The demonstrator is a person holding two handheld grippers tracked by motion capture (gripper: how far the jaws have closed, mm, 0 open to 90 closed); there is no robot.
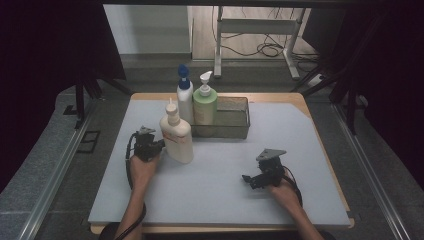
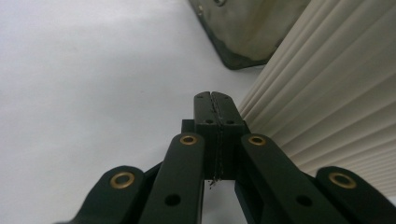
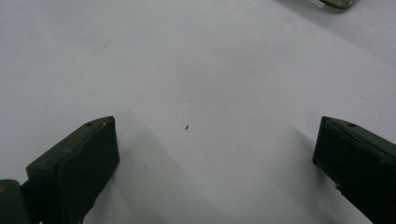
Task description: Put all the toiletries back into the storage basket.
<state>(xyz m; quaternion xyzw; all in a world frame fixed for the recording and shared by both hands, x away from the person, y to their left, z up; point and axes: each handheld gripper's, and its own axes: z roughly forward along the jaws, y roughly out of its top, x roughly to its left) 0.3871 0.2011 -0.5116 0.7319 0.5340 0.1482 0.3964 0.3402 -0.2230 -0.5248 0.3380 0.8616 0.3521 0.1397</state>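
Grey mat (image 1: 220,190) covers the desk. Nearest, at 5 o'clock, the right tongs (image 1: 248,179) rest on it with jaws wide apart, nothing between them. At 9 o'clock the left tongs (image 1: 159,145) are pressed together, tips against the cream bottle (image 1: 177,137), which stands upright. Behind it, at 12 o'clock, a tray (image 1: 232,122) holds a green bottle (image 1: 205,104); a white bottle (image 1: 184,97) stands beside it.
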